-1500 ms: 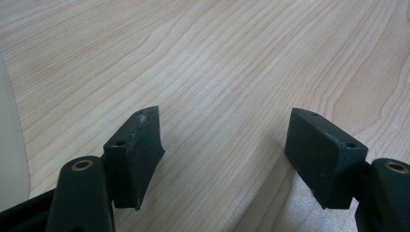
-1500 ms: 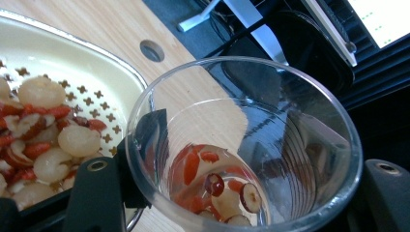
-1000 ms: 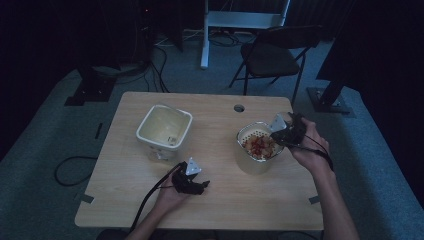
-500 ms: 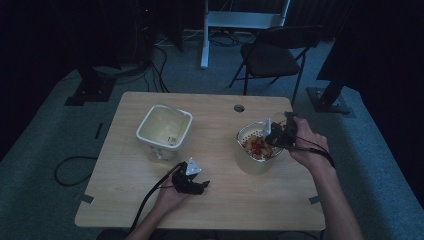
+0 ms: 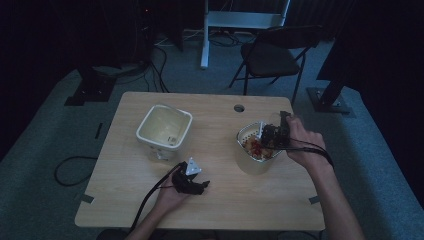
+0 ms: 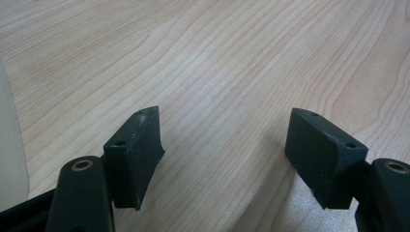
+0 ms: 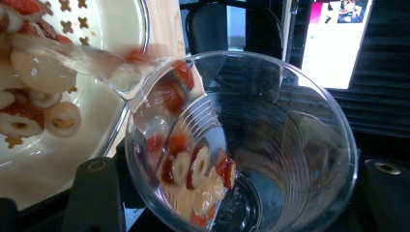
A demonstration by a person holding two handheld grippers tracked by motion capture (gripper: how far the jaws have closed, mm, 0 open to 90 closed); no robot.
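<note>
My right gripper is shut on a clear plastic cup, tipped toward a white perforated strainer bowl at the table's right. Red and white fruit slices cling to the cup's lower wall, and some blur across its lip into the strainer. More slices lie in the strainer. My left gripper rests low on the wooden table near the front edge. It is open with only bare wood between its jaws.
A square white container stands at the table's left middle, and its edge shows in the left gripper view. A cable hole sits near the far edge. A folding chair stands behind the table.
My right gripper has edged left over the strainer with the cup tipped further toward it. The left hand has not moved.
</note>
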